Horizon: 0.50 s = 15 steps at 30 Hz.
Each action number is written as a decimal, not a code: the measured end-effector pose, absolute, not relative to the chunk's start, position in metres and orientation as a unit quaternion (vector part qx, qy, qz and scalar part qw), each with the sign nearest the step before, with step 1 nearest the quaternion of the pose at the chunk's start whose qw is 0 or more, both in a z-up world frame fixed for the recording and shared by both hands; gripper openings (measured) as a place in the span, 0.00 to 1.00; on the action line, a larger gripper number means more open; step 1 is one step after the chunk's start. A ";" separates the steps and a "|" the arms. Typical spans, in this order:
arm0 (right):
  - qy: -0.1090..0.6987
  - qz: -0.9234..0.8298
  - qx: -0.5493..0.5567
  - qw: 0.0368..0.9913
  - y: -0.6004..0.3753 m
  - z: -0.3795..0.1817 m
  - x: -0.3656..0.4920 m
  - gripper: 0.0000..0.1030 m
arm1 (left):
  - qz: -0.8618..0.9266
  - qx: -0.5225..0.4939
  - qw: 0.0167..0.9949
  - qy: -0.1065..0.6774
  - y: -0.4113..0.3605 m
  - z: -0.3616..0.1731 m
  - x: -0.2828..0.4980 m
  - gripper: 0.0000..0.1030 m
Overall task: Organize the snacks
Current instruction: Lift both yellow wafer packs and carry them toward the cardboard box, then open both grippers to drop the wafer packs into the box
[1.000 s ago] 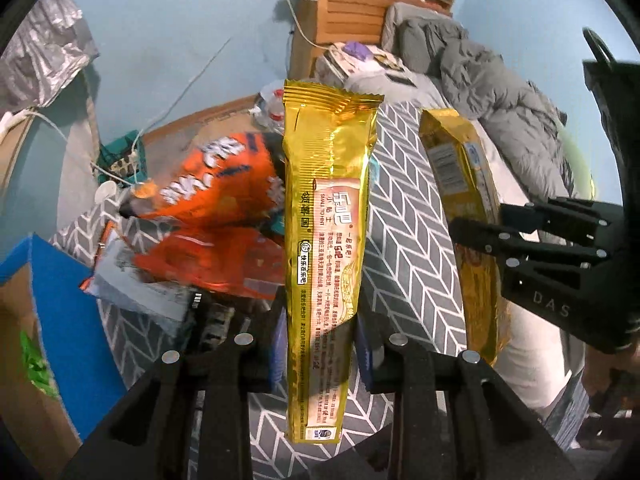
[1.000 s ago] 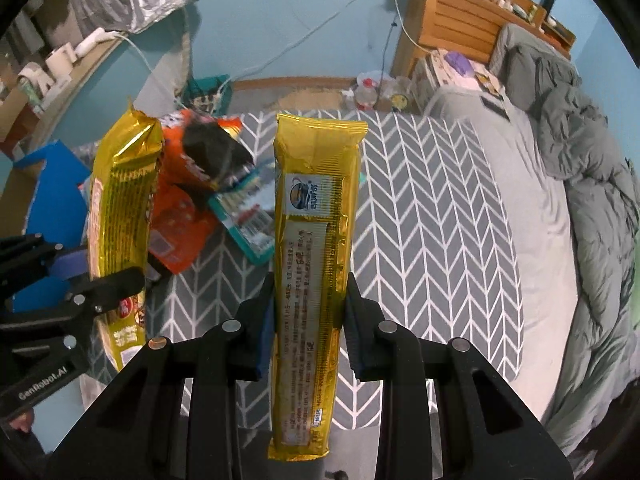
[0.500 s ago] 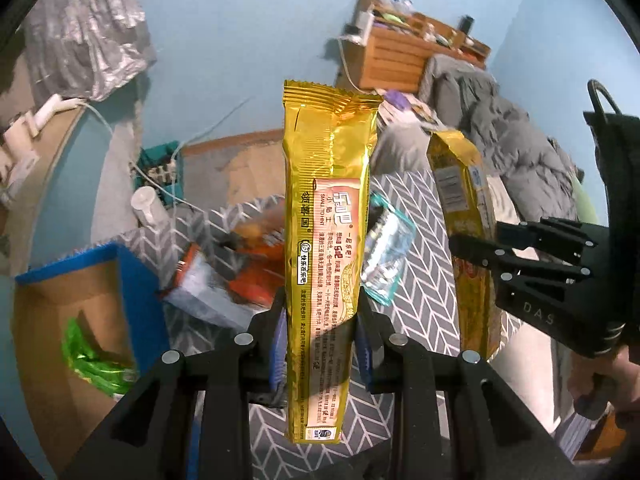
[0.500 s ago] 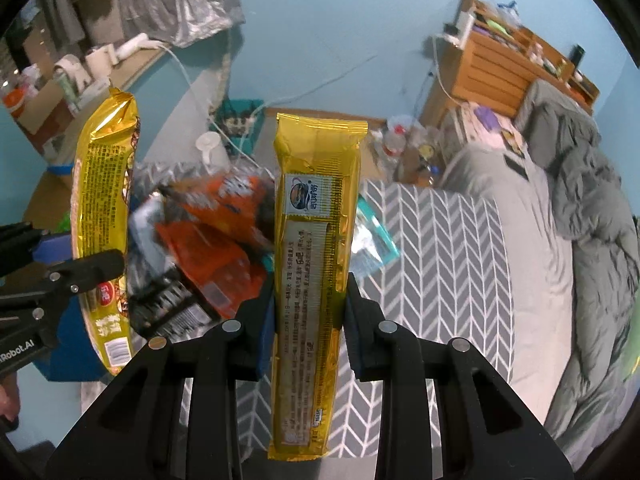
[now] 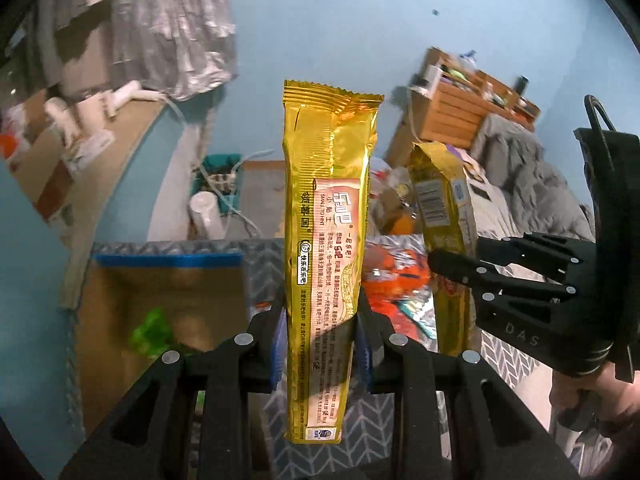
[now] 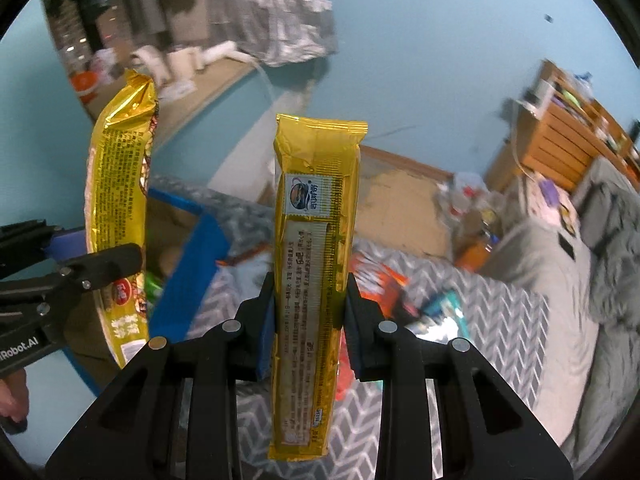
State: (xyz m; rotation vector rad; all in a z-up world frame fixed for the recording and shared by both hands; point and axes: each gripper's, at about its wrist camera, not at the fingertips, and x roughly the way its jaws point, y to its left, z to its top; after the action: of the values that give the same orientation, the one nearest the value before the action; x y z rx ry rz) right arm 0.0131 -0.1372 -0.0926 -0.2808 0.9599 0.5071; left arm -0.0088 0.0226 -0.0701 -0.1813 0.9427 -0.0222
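Note:
My left gripper (image 5: 322,332) is shut on a long gold snack pack (image 5: 328,216), held upright above the bed. My right gripper (image 6: 310,316) is shut on a second gold snack pack (image 6: 314,248), also upright. Each gripper shows in the other's view: the right gripper (image 5: 440,264) with its gold pack (image 5: 444,208) at the right of the left wrist view, the left gripper (image 6: 132,254) with its gold pack (image 6: 116,200) at the left of the right wrist view. A blue-edged cardboard box (image 5: 168,260) lies below left, with a green pack (image 5: 154,330) inside.
Orange snack bags (image 5: 396,276) and a teal pack (image 6: 444,312) lie on the grey chevron bedspread (image 6: 500,320). A grey duvet (image 5: 532,176) and a wooden shelf unit (image 5: 460,108) stand at the right. The blue wall, cables and a power strip (image 5: 218,178) are behind.
Both grippers have swung left and tilted up with their gold packs still held. The box has come nearer the middle of both views and the snack pile has shifted right.

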 end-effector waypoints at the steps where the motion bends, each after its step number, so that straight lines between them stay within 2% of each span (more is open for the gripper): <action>1: 0.453 0.251 -0.137 0.844 -0.127 -0.092 0.012 0.27 | -0.004 -0.089 0.888 0.452 0.029 -0.069 -0.011 0.28; 15: 0.444 0.361 -0.164 0.803 -0.013 -0.089 0.001 0.27 | 0.116 -0.136 0.874 0.452 0.127 -0.086 -0.062 0.28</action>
State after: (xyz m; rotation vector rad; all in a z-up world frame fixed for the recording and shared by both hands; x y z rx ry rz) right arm 0.0010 -0.0129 -0.0888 -0.3506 0.9516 0.7736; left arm -0.0620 0.1265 -0.0857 -0.2847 0.9445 0.2421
